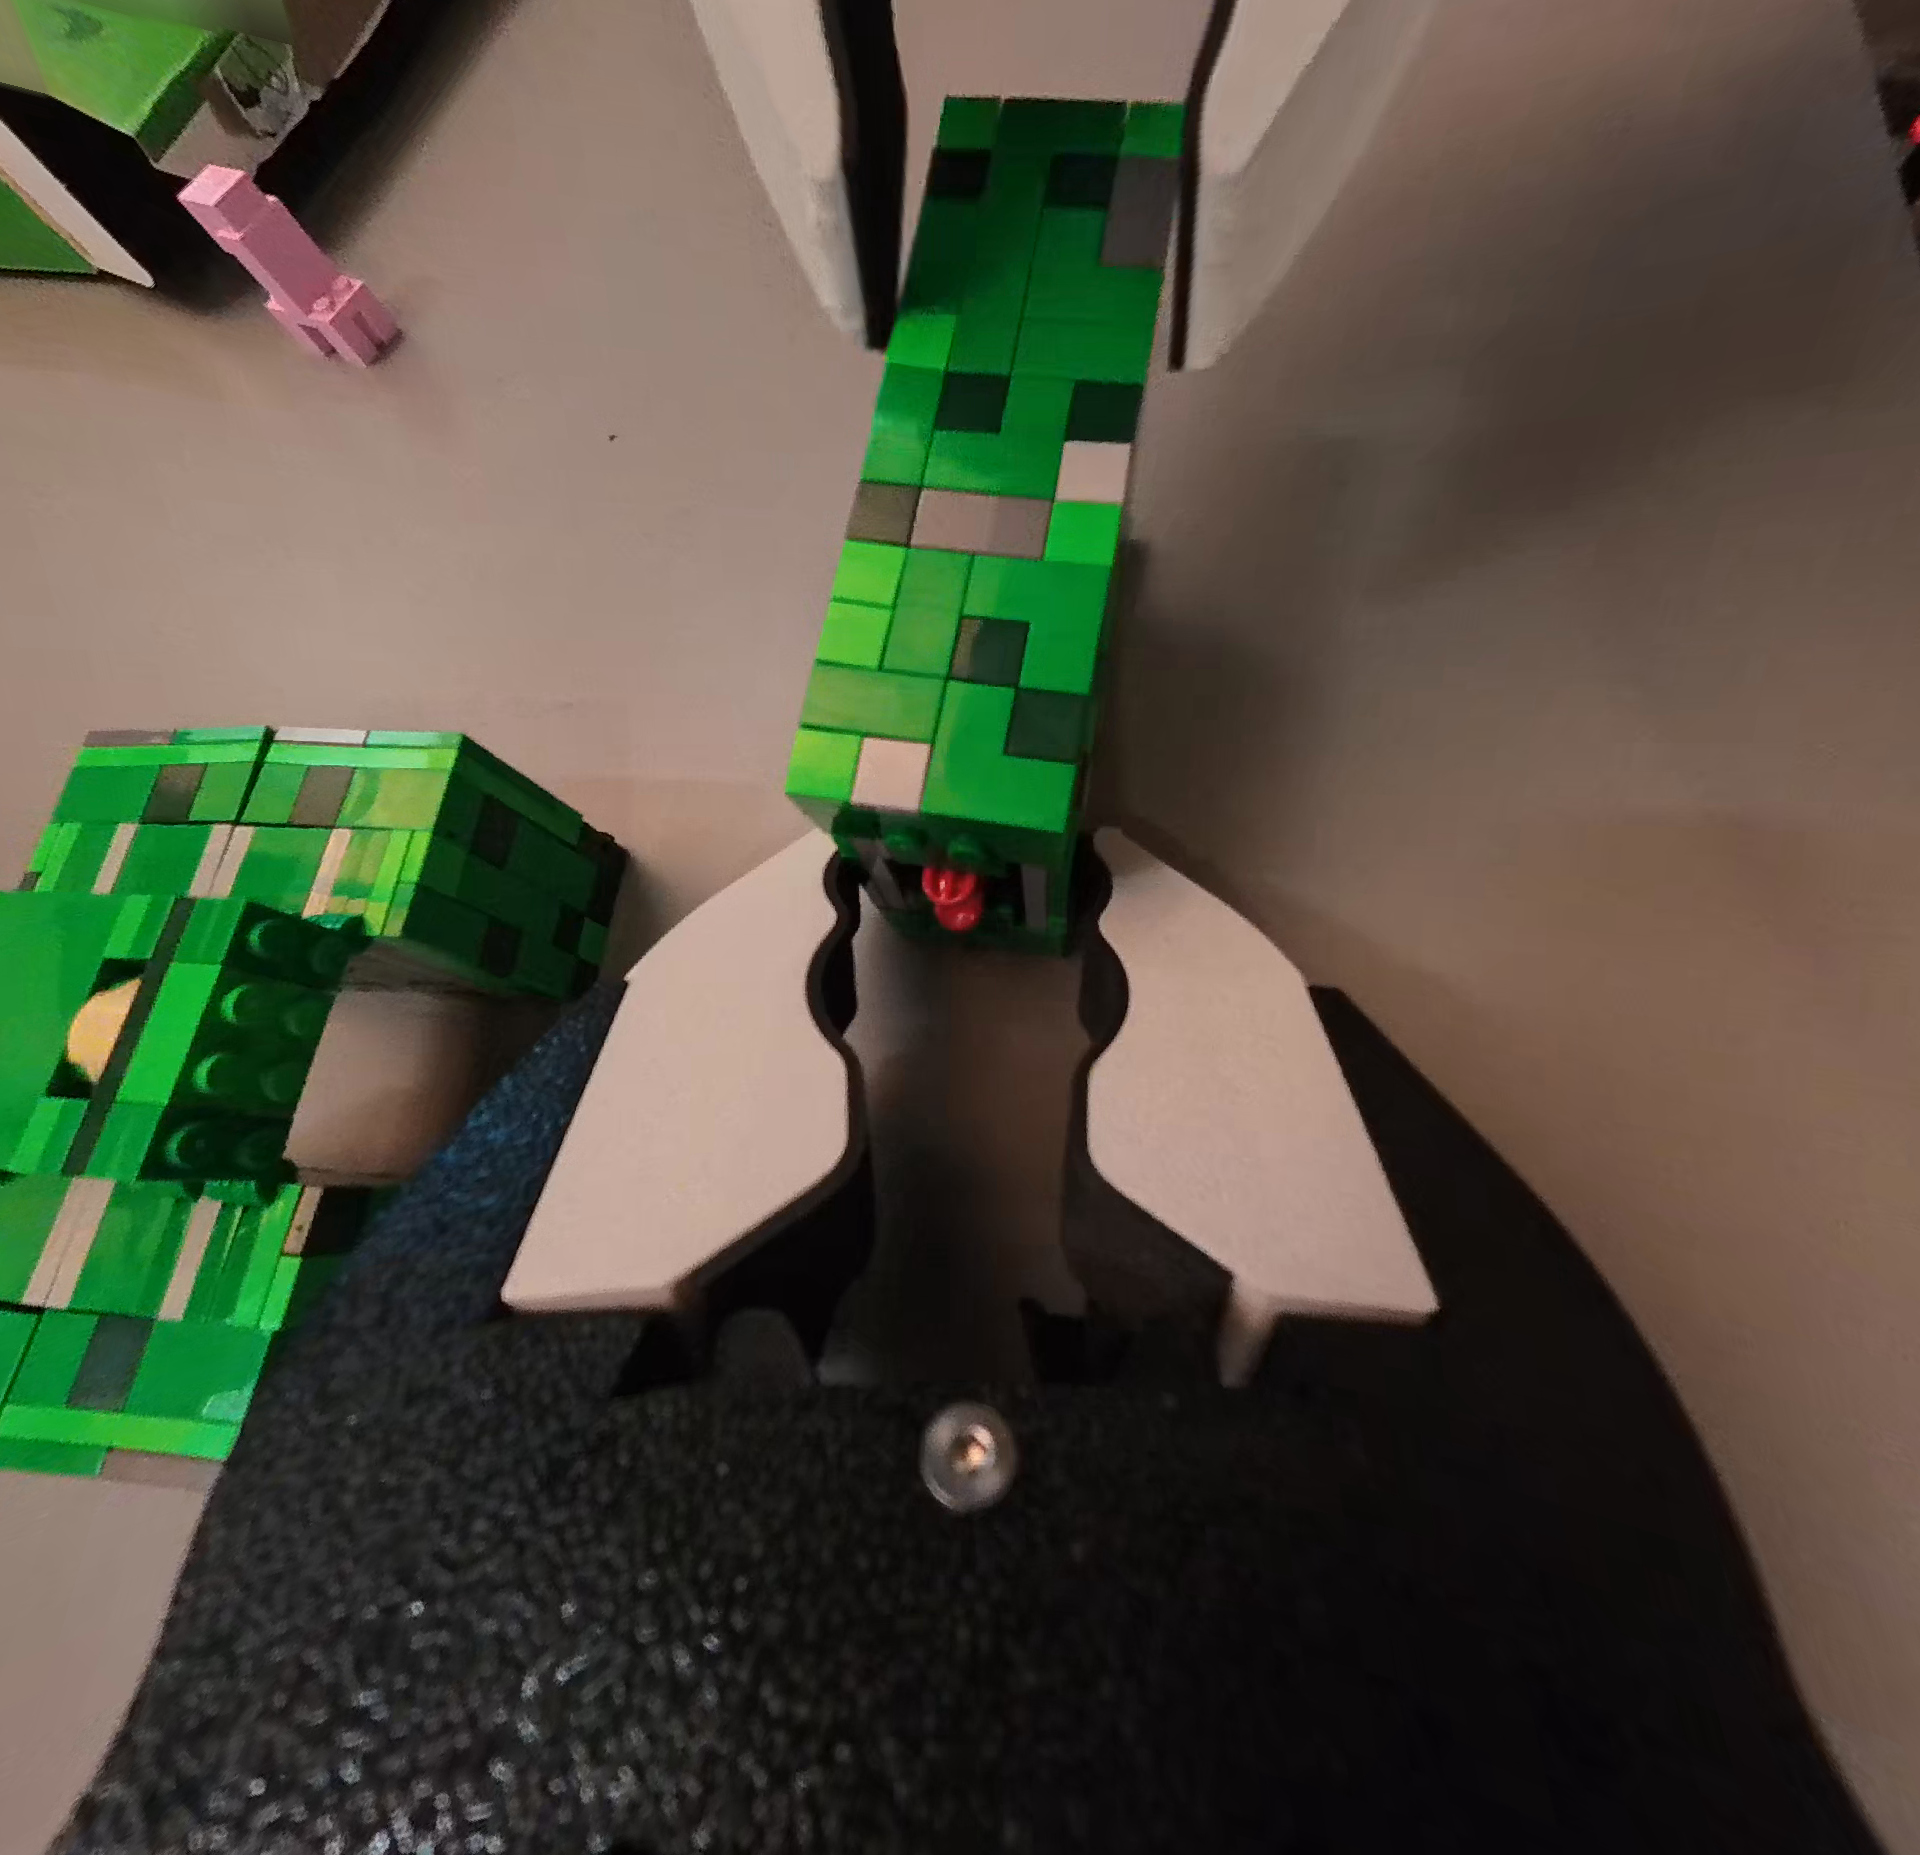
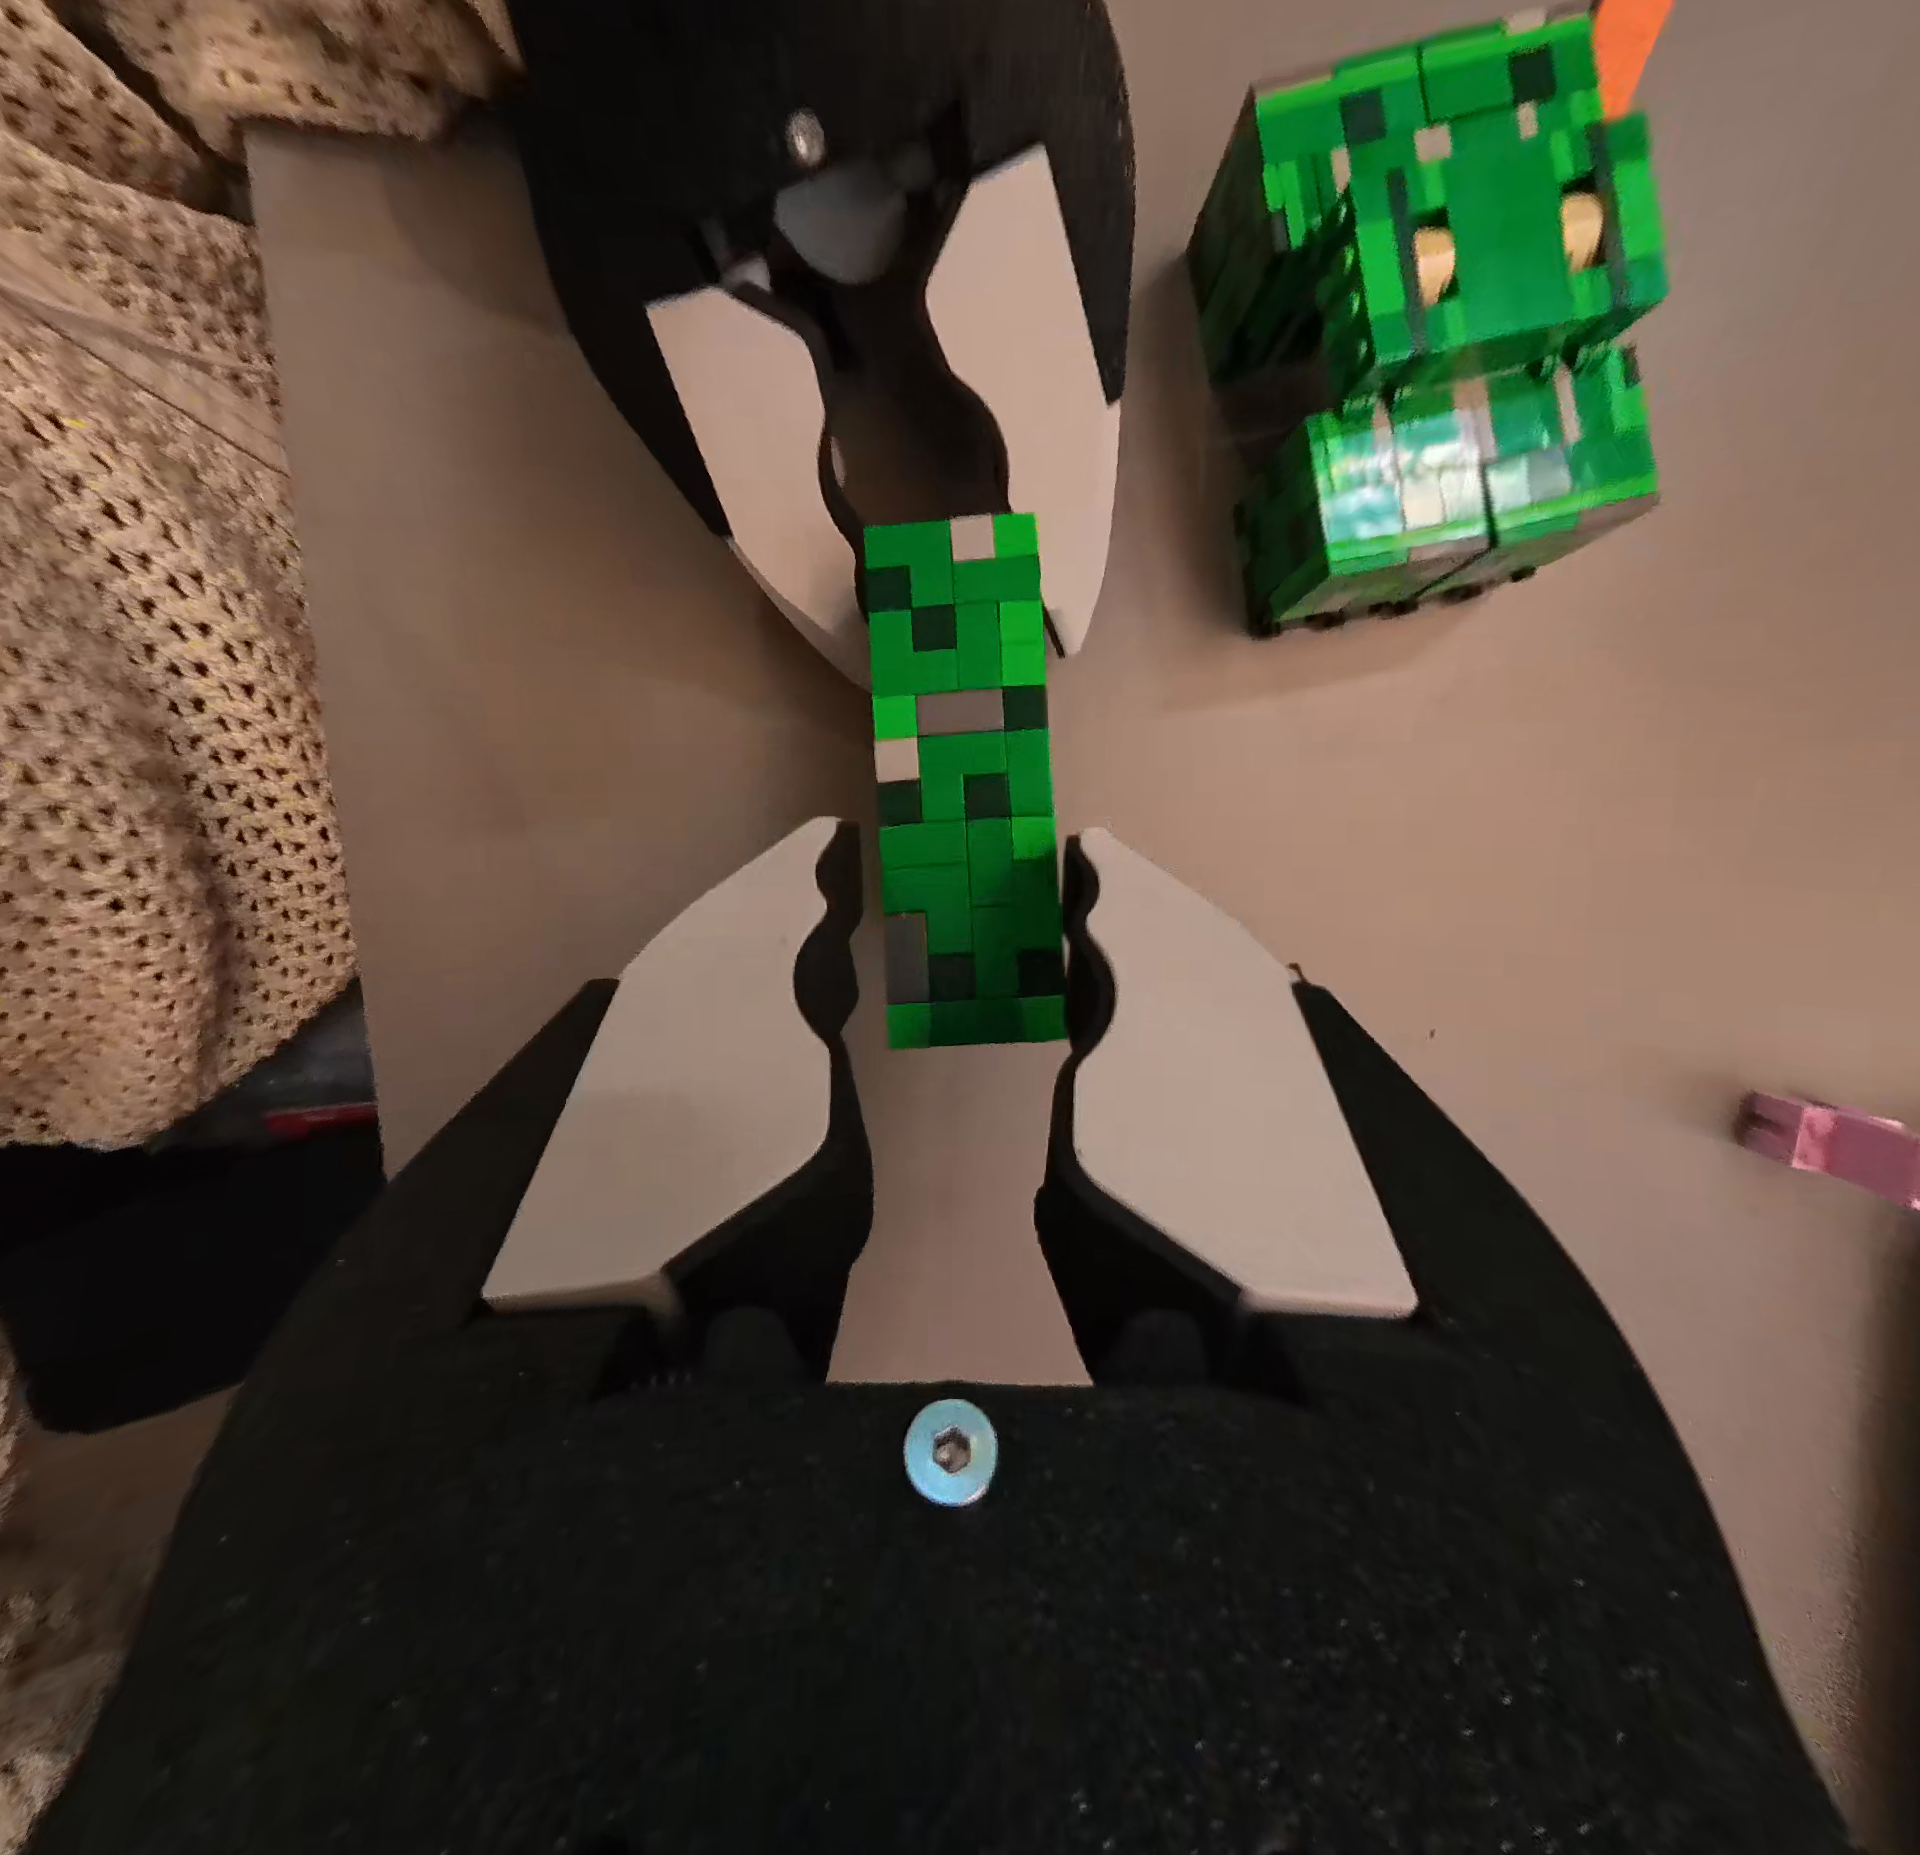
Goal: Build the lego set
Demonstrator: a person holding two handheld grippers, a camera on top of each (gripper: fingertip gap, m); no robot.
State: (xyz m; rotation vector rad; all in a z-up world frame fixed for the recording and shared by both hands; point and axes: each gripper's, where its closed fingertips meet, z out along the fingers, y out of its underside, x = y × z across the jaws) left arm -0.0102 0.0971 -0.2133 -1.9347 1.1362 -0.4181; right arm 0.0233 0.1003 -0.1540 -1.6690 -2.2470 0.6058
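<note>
Both jaws clamp the green column (image 1: 977,517) ends, contact points partly hidden.

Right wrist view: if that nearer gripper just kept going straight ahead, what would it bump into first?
The right gripper already straddles the long green pixel-patterned brick column, so that comes first. Beyond it, the left gripper faces it at the column's far end, though depth is hard to judge.
</note>
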